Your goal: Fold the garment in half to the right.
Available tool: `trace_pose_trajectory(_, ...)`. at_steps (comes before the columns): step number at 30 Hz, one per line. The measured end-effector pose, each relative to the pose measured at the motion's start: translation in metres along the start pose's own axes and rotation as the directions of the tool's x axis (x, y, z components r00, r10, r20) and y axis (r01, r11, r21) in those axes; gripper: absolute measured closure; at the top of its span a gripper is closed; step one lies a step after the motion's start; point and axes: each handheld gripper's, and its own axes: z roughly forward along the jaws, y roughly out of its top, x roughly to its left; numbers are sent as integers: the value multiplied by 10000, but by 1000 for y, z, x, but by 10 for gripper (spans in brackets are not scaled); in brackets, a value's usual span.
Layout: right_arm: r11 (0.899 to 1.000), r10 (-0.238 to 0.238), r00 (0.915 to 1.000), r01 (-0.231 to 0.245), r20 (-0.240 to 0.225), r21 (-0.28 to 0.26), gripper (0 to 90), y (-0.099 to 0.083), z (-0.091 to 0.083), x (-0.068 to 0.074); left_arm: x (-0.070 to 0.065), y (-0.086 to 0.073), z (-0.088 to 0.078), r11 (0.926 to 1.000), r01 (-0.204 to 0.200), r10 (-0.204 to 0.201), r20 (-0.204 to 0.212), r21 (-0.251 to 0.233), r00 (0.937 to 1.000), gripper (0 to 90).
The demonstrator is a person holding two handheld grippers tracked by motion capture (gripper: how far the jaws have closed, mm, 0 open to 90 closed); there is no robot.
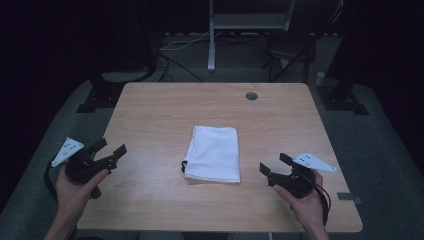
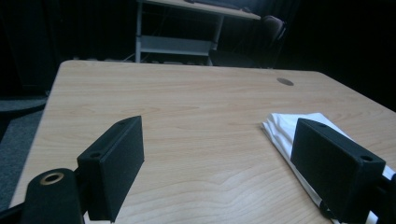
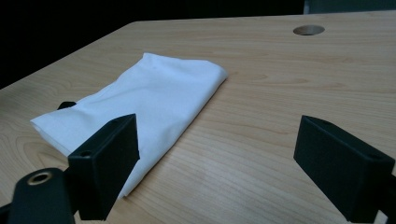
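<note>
White folded cloth [image 1: 213,154] lies at the centre of the high view on a light wooden table [image 1: 150,115], its long sides running toward the top of the frame. At lower left, the left gripper [image 1: 111,152] is held at the table's edge with jaws spread, well apart from the cloth; at lower right, the right gripper [image 1: 275,164] hovers over the table, jaws likewise spread and holding nothing. A round cable hole [image 1: 251,96] marks the upper centre of the tabletop.

Left gripper view: the cloth [image 2: 289,128] sits at right, partly behind the right-hand jaw; bare wood fills the gap between the jaws.

Right gripper view: the cloth [image 3: 154,100] occupies the left half, partly behind the left-hand jaw; the cable hole [image 3: 308,30] appears at upper right.
</note>
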Motion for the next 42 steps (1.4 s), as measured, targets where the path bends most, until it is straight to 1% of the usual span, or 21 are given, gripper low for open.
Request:
trace_pose_trajectory(2,10000,-14,10000,14,5,-25,136,0,-1,-1,2,-1,-4,9999,18,-20,-107,-120,9999,175)
trace_pose_trajectory(4,10000,-18,10000,19,37,-36,137,0,-3,-2,4,-1,-9,9998,-68,64,-197,-176,9998,175)
trace_pose_trajectory(8,10000,-68,9999,68,100,-47,137,0,-7,-4,8,-2,-18,9993,30,-41,-293,-364,9996,175)
trace_pose_trajectory(11,9999,-78,9998,80,189,-92,137,0,-12,-7,9,-3,-24,9990,-26,8,-387,-451,9992,175)
trace_pose_trajectory(13,9999,-46,9997,50,251,-121,136,0,-15,-9,10,-4,-29,9988,-133,111,-462,-474,9989,175)
trace_pose_trajectory(16,9998,-23,9994,31,344,-207,137,0,-19,-12,12,-6,-36,9979,-136,100,-577,-626,9983,174)
trace_pose_trajectory(21,9995,48,9989,-33,459,-318,136,0,-25,-16,16,-11,-46,9971,-142,86,-754,-742,9971,175)
trace_pose_trajectory(26,9992,75,9984,-53,560,-391,136,1,-30,-19,17,-15,-52,9963,-183,110,-861,-843,9962,175)
trace_pose_trajectory(29,9990,84,9979,-55,642,-449,136,1,-33,-21,19,-20,-57,9957,-273,186,-968,-888,9951,175)
trace_pose_trajectory(34,9987,59,9970,-20,768,-504,136,1,-39,-24,22,-27,-62,9951,-286,182,-1091,-945,9939,175)
trace_pose_trajectory(37,9983,47,9964,3,851,-583,136,1,-43,-26,23,-28,-65,9947,-311,195,-1168,-979,9930,175)
trace_pose_trajectory(42,9977,157,9953,-93,955,-678,136,0,-50,-30,27,-30,-69,9938,-443,306,-1322,-1023,9908,175)
